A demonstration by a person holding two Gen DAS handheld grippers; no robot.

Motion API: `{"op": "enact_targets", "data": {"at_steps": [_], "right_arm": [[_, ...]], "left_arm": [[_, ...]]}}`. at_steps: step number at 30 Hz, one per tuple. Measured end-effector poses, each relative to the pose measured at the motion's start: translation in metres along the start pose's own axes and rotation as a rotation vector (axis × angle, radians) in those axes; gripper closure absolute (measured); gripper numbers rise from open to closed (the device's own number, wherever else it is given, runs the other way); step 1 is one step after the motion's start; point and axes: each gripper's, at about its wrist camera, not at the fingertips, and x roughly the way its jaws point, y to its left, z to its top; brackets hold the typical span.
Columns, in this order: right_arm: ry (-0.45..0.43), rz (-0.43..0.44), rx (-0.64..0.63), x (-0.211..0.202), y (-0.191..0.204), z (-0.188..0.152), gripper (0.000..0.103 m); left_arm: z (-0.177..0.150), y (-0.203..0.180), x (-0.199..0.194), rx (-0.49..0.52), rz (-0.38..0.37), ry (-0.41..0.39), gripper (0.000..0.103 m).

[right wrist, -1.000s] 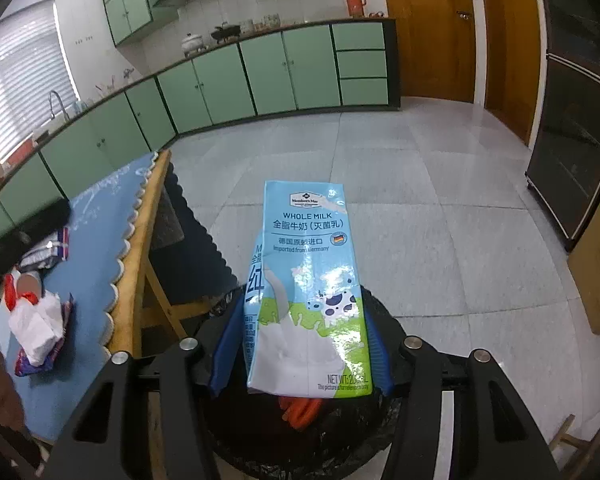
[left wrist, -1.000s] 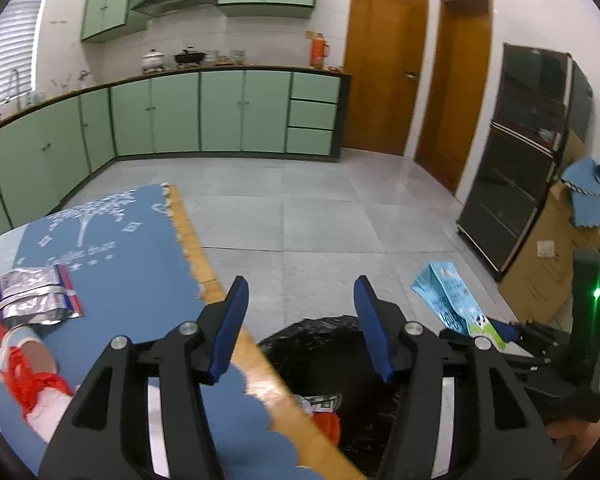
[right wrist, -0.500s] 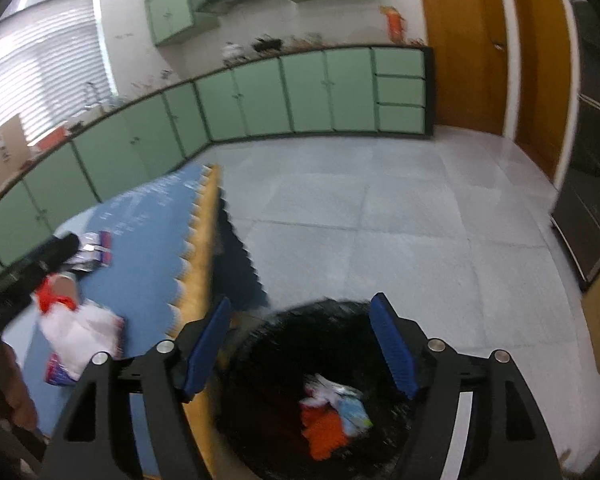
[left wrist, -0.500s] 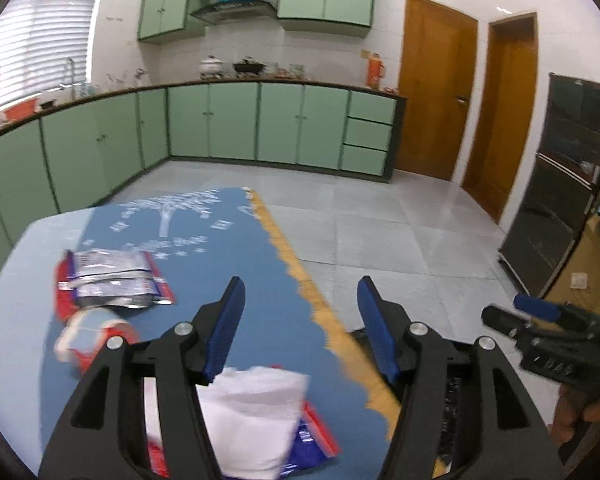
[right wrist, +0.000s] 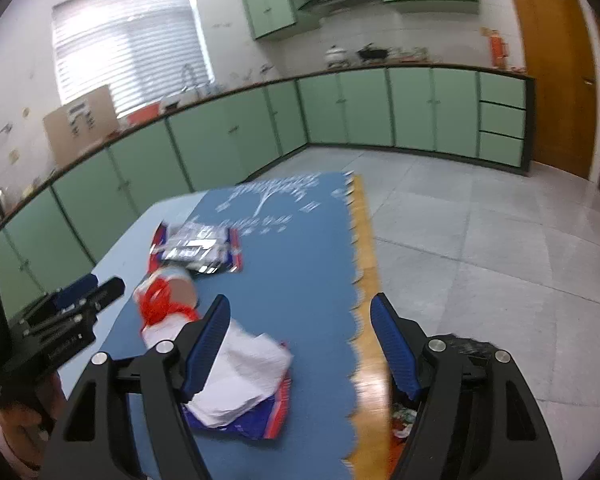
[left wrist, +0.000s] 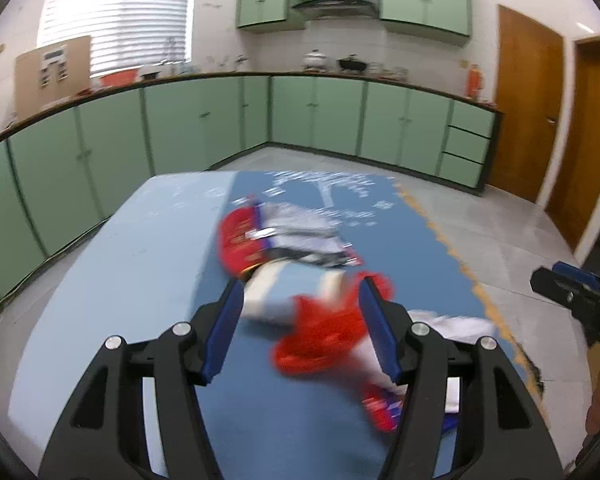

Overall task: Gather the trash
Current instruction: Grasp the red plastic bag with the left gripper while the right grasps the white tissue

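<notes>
Left wrist view: kitchen w/ green cabinets (left wrist: 204, 136) along the walls, window blinds (left wrist: 116, 12), 2 wooden doors (left wrist: 528, 108), grey tile floor (left wrist: 480, 216).
Table: table (left wrist: 124, 264) w/ blue cloth (left wrist: 400, 236), scalloped yellow edge on its right side; fills the lower half of both views.
Bin: black-lined bin (right wrist: 464, 350) on the floor just off the table's right edge, mostly hidden behind the right tongs; bits of trash show inside.
Left tongs: left gripper (left wrist: 300, 332) wide open, nothing held. Hangs low over the table; red-and-white wrapper (left wrist: 320, 336) lies between the jaws. Blurred, can't tell if pads touch it.
Right tongs: right gripper (right wrist: 300, 344) wide open, nothing held. Straddles the table's right edge, left pad over the white tissue (right wrist: 244, 376).
Trash left on table: silver-and-red foil packet (left wrist: 296, 236) farthest away, red-and-white wrapper next, then white tissue on a red-blue packet (right wrist: 256, 424) nearest.
In the way: nothing between left jaws and the wrapper; foil packet sits just behind it.
Vs 1 s ago: milk carton gone from right tongs, which now stand open. Left tongs swung from the bin side over to the table trash.
</notes>
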Motion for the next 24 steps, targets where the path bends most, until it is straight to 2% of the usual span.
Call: {"op": "enact_targets", "data": {"at_steps": [5,11,14,16,18,19,21,24], "right_arm": [[0.061,0.019,-0.026,0.023,0.014,-0.018,0.032],[0.111,0.035,-0.055,0.043,0.019,-0.03,0.033],[0.143,0.062,-0.063,0.052,0.021,-0.032,0.046],[0.16,0.082,-0.064,0.055,0.021,-0.032,0.062],[0.173,0.101,-0.073,0.057,0.023,-0.033,0.073],[0.176,0.11,-0.08,0.057,0.025,-0.034,0.084],[0.172,0.117,-0.091,0.054,0.026,-0.034,0.095],[0.131,0.116,-0.087,0.042,0.025,-0.028,0.098]], "left_arm": [[-0.013,0.022,-0.003,-0.011,0.054,0.019,0.045],[-0.021,0.027,-0.002,-0.015,0.061,0.039,0.045],[-0.023,0.025,-0.002,-0.011,0.059,0.043,0.045],[-0.024,0.024,0.0,-0.006,0.056,0.046,0.044],[-0.024,0.022,0.001,-0.001,0.055,0.049,0.043],[-0.026,0.021,0.001,0.0,0.054,0.051,0.043],[-0.027,0.019,0.002,0.002,0.05,0.058,0.043],[-0.028,0.016,0.002,0.003,0.045,0.063,0.043]]}}
